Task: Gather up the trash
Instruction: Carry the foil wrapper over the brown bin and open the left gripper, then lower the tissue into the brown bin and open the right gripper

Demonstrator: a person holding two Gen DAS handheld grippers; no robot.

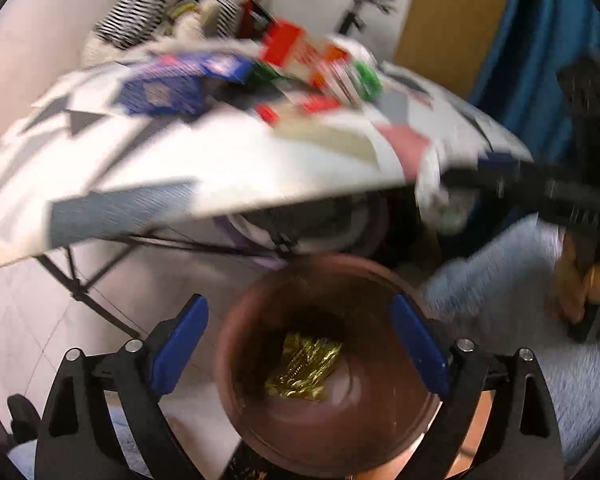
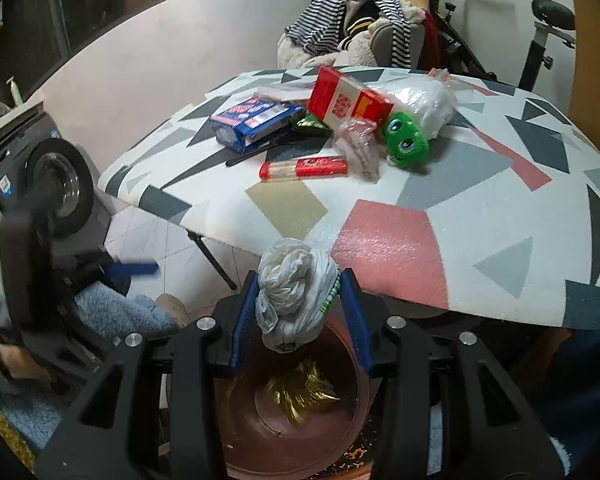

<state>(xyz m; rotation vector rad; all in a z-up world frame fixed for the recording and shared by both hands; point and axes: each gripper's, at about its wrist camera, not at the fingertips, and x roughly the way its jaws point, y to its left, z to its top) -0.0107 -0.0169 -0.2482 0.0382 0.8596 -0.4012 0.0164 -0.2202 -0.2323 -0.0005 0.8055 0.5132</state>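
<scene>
The right hand-held gripper (image 2: 300, 312) is clamped on a knotted white bag (image 2: 290, 292), holding it just above the brown bin (image 2: 352, 412) that sits on the floor under the counter (image 2: 480, 216) edge. A gold wrapper (image 2: 300, 396) already lies at the bottom of the bin. The left hand-held gripper (image 1: 300, 344) hangs over the same bin with its jaws wide apart and nothing between them; that view is smeared with motion, so I can't say much more about it.

Plenty of trash is left on the counter: a blue pack (image 2: 252, 122), a red box (image 2: 344, 102), a red bar (image 2: 304, 168), some crinkled plastic (image 2: 358, 148), a green toy (image 2: 404, 140) and a white sack (image 2: 420, 106), all clustered near the far side.

The risks as I see them: the bag sits close to the bin's near rim, so if the jaws part now it may catch the edge and tumble to the floor. The two grippers are crowded over one opening and could knock each other. Loose folds of the bag could also snag on the blue pads (image 2: 244, 312) and cling instead of dropping.
</scene>
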